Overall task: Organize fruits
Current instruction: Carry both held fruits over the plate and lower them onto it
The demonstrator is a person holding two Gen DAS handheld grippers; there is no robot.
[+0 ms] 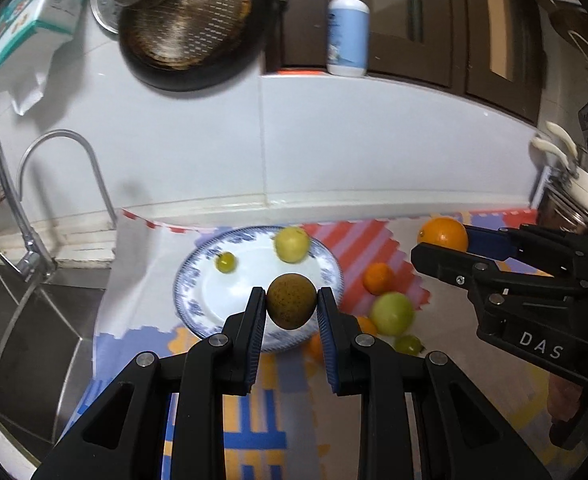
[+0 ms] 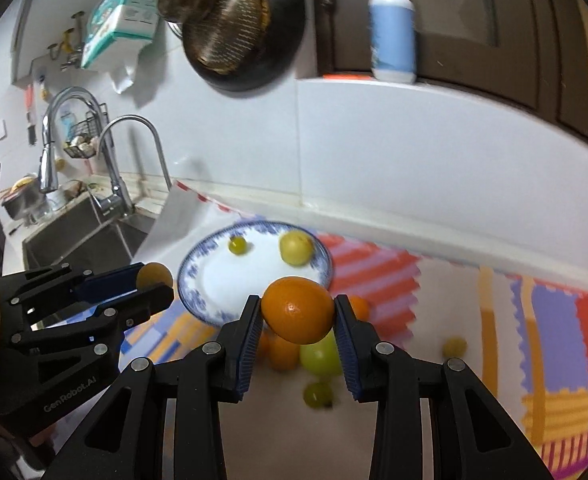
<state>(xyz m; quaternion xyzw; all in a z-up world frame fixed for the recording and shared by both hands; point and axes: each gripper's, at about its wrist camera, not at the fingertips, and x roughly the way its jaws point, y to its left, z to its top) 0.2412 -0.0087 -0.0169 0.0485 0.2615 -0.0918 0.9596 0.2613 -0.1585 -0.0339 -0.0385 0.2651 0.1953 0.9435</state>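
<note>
My left gripper (image 1: 292, 306) is shut on a brown speckled fruit (image 1: 292, 300), lifted above the near rim of a blue-and-white plate (image 1: 198, 280). On the plate lie a yellow fruit (image 1: 292, 245) and a small green fruit (image 1: 226, 262). My right gripper (image 2: 297, 316) is shut on an orange (image 2: 297, 309), held up in the air; in the left wrist view that orange (image 1: 443, 235) shows at the right. On the mat right of the plate lie a small orange (image 1: 378, 278), a green apple (image 1: 393, 313) and a small green fruit (image 1: 409, 344).
A steel sink (image 1: 26, 340) with a curved tap (image 1: 60, 184) lies left of the plate. A black pan (image 1: 190, 28) hangs on the white tiled wall, and a pump bottle (image 1: 347, 32) stands on the ledge. Another small yellow-green fruit (image 2: 453, 347) lies far right on the mat.
</note>
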